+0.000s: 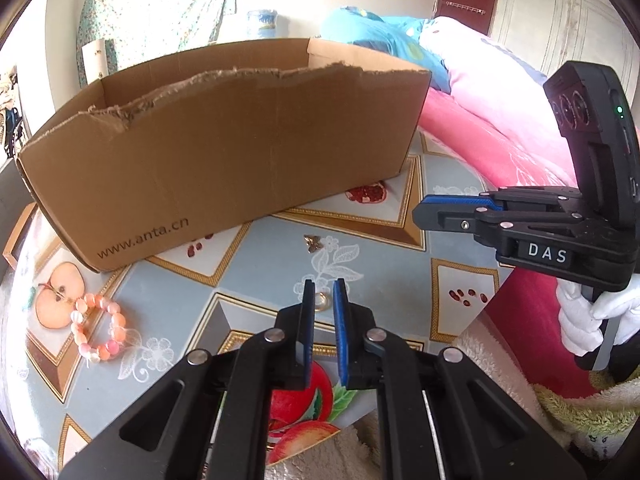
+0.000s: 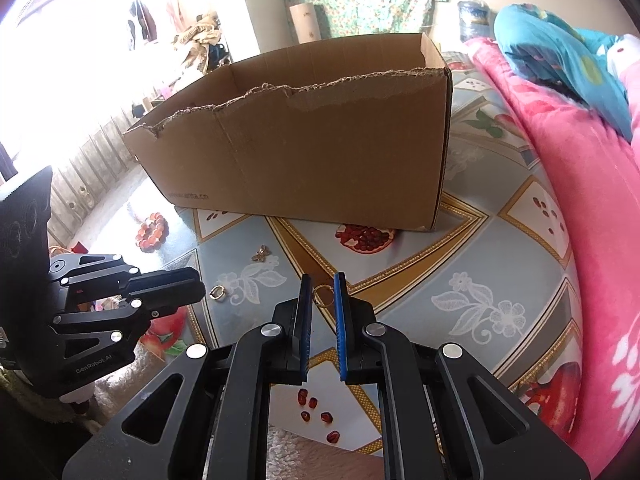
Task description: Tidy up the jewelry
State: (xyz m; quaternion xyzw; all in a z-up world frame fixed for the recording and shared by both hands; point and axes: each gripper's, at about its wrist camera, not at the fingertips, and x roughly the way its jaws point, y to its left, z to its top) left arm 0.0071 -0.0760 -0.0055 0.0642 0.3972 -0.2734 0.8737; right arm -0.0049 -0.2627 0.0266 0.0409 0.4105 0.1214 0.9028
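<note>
My left gripper (image 1: 324,286) hovers low over the table, jaws nearly together with nothing gripped. A small gold earring (image 1: 322,302) lies on the cloth just past its tips. The same earring (image 2: 218,292) sits just off the left gripper (image 2: 202,290) in the right wrist view. My right gripper (image 2: 323,280) is shut too, and a thin gold hoop (image 2: 324,296) shows through its gap, apparently lying on the table. A pink-orange bead bracelet (image 1: 98,328) lies at the left. A small butterfly brooch (image 1: 313,242) lies between the grippers and the open cardboard box (image 1: 224,152).
The box (image 2: 312,152) with a torn front rim stands at the back of the fruit-patterned tablecloth (image 2: 460,264). A pink blanket (image 2: 592,184) borders the table on the right. A white-gloved hand (image 1: 584,320) holds the right gripper (image 1: 418,212). Fluffy cream fabric (image 1: 492,360) lies at the near edge.
</note>
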